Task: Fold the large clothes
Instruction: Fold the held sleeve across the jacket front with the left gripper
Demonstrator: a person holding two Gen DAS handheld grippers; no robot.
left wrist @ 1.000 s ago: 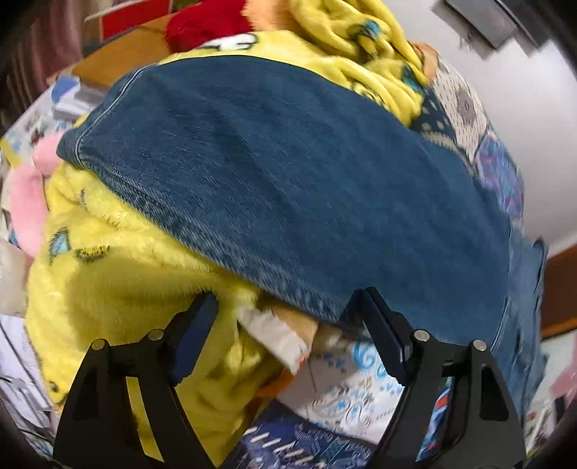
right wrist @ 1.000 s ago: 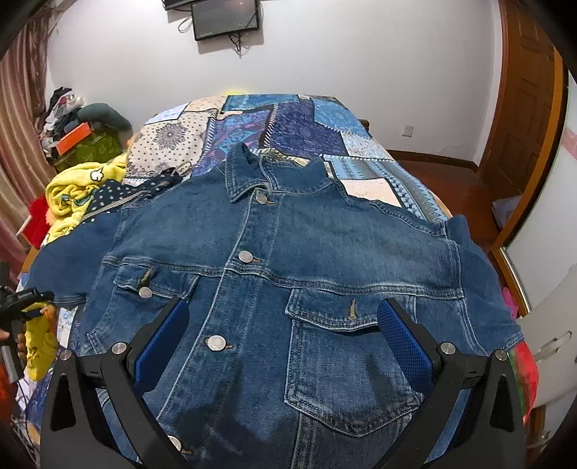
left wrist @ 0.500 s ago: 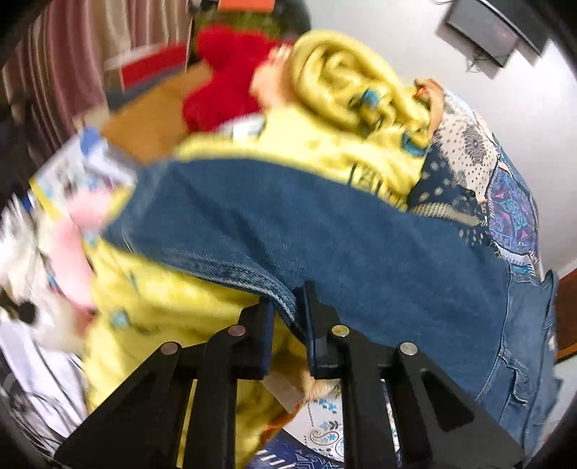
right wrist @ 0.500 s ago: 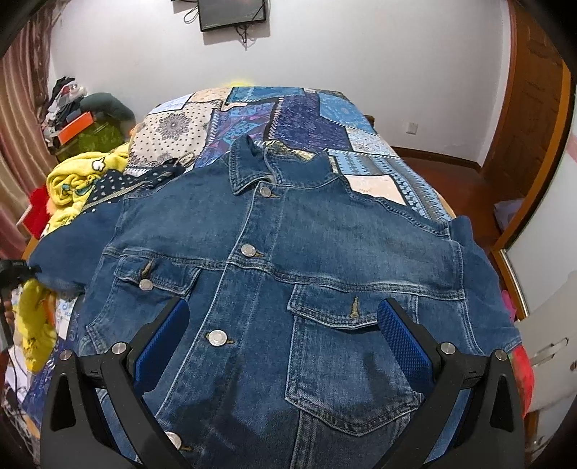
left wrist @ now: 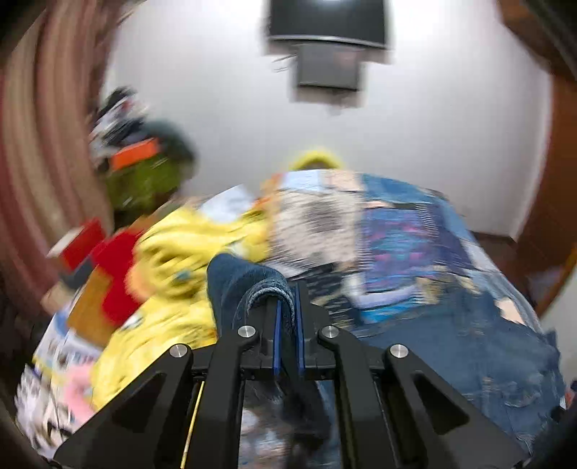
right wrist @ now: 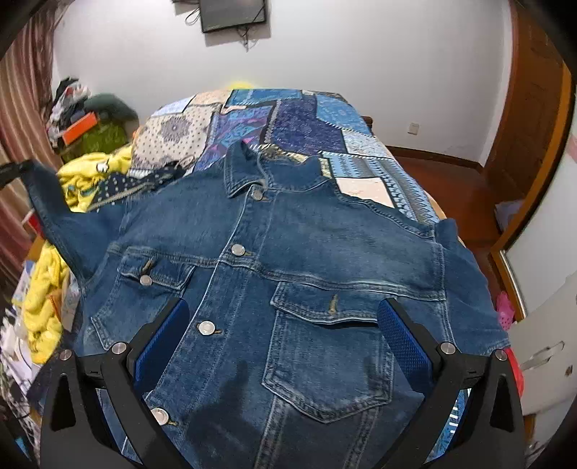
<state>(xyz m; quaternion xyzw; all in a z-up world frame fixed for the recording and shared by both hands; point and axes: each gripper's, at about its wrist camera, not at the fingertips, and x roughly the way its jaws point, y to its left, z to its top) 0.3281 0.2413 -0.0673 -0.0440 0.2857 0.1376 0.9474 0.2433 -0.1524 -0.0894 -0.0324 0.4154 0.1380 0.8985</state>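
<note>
A blue denim jacket (right wrist: 299,274) lies front-up and buttoned on the patchwork bedspread (right wrist: 288,119), collar toward the far wall. My left gripper (left wrist: 287,324) is shut on the cuff of the jacket's left sleeve (left wrist: 249,285) and holds it raised. In the right wrist view that sleeve (right wrist: 54,202) is lifted up at the far left, with the left gripper's tip at the frame edge. My right gripper (right wrist: 285,342) is open and empty, hovering above the jacket's lower front.
A yellow fleece garment (right wrist: 86,176) and a dark polka-dot cloth (right wrist: 144,180) lie left of the jacket. Clutter piles (right wrist: 83,115) stand by the curtain. A wooden door (right wrist: 533,119) is at right. A screen (right wrist: 232,14) hangs on the wall.
My left gripper closed on the sleeve cuff and lifted it up off the yellow fleece, swinging toward the far wall. The right gripper stayed open over the jacket.
</note>
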